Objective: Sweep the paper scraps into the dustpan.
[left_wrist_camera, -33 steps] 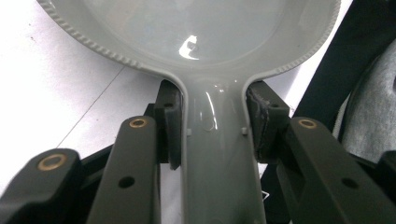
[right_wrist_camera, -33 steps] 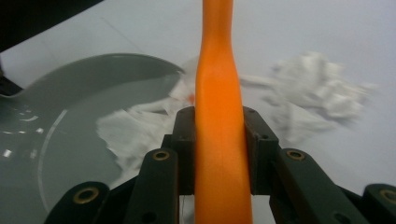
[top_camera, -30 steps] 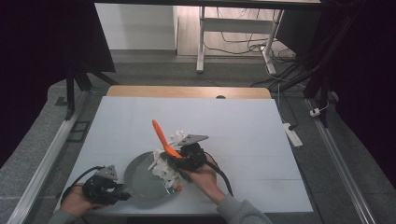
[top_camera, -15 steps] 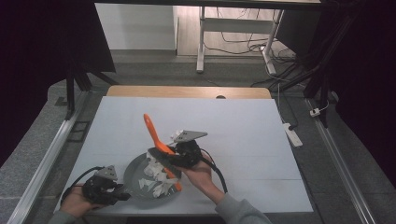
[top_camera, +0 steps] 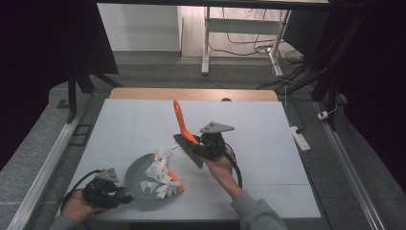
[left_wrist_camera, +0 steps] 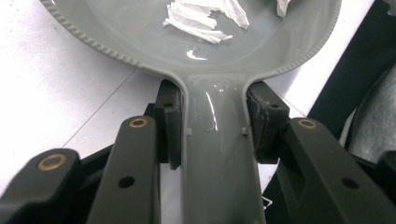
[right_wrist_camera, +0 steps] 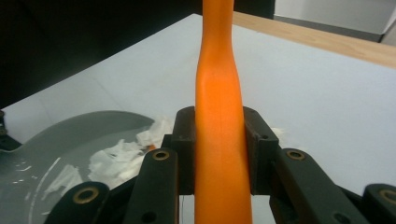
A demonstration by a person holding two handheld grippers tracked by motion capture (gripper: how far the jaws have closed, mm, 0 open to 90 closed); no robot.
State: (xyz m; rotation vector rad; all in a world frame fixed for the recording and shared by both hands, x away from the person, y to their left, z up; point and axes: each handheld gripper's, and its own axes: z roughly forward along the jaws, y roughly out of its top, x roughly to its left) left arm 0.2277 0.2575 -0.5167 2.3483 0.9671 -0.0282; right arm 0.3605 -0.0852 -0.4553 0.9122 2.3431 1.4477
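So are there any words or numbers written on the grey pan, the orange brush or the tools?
None can be read: the grey dustpan, the orange brush handle, the paper scraps, the left tool and the right tool show no words, numbers or labels.

Paper scraps lie in the dustpan, left of the brush.

Grey dustpan on white table
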